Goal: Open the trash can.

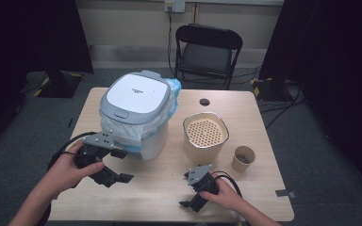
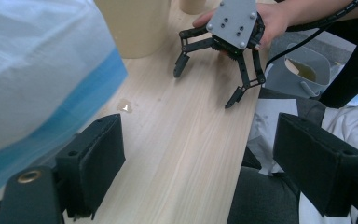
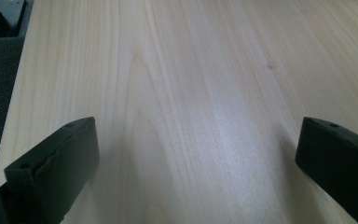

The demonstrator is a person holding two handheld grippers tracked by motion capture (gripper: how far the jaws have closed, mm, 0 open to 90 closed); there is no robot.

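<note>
While the high view has the lidded bin [image 1: 136, 94] at the desk's [image 1: 160, 193] left, its white-and-blue bag [image 1: 122, 134] hangs below the rim, and the left tool [image 1: 122, 165] hovers just beside it. The left gripper view shows that tool's [image 2: 205, 154] jaws apart, nothing between them, with the bag [image 2: 37, 70] alongside. The right gripper view has the right tool [image 3: 196, 158] spread over bare desk [image 3: 191, 70]. The work seems barely begun: the bag is ungripped.

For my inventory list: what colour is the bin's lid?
White with a grey rim, best seen in the high view: lid.
</note>
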